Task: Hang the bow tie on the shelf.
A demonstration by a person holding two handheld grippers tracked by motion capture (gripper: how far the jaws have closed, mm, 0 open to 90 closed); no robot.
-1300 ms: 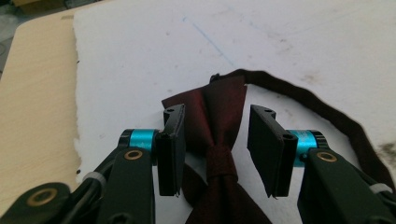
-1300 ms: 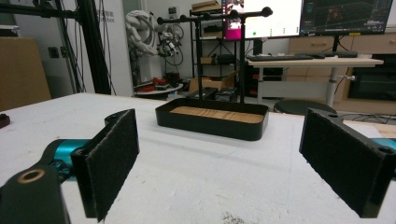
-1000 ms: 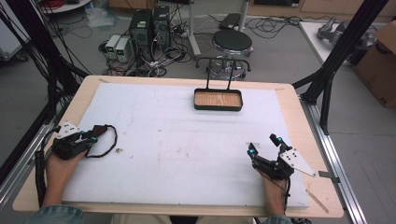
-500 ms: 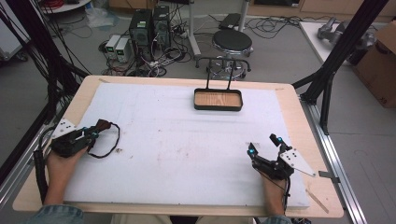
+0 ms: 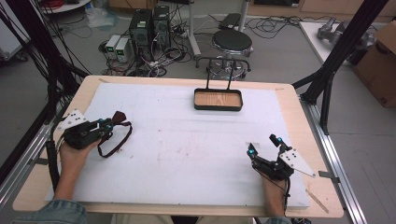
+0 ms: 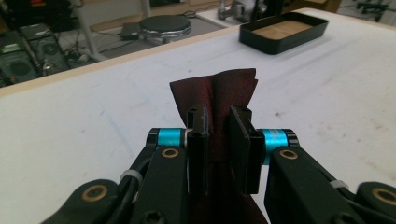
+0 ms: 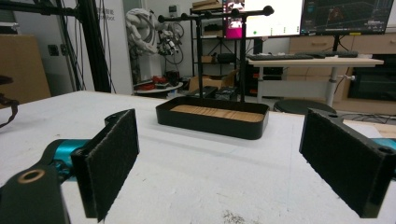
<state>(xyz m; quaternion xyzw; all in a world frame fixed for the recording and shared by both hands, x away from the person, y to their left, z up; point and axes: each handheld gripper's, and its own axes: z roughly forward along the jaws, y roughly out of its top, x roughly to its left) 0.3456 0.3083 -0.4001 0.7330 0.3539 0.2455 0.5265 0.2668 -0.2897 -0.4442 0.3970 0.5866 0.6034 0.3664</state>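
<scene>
At the table's left, my left gripper (image 5: 106, 125) is shut on a dark red cloth piece (image 5: 119, 116) with a thin dark strap (image 5: 116, 142) looping from it onto the white mat. In the left gripper view the dark red cloth (image 6: 219, 91) sticks up between the two pads, pinched near their tips (image 6: 218, 122). My right gripper (image 5: 265, 144) stands open near the front right of the mat with nothing between its pads (image 7: 111, 154). A black tray with a wooden bottom (image 5: 218, 99) sits at the far middle of the mat.
The black tray (image 7: 212, 119) carries a tall black T-shaped stand (image 7: 243, 56) behind it. A white mat (image 5: 187, 144) covers the wooden table (image 5: 299, 112). Black frame posts (image 5: 341, 51) rise at both sides; a stool (image 5: 232, 42) and computers stand beyond the far edge.
My left gripper has lifted and moved slightly right with the cloth, its strap trailing below. The right gripper has stayed where it was, open.
</scene>
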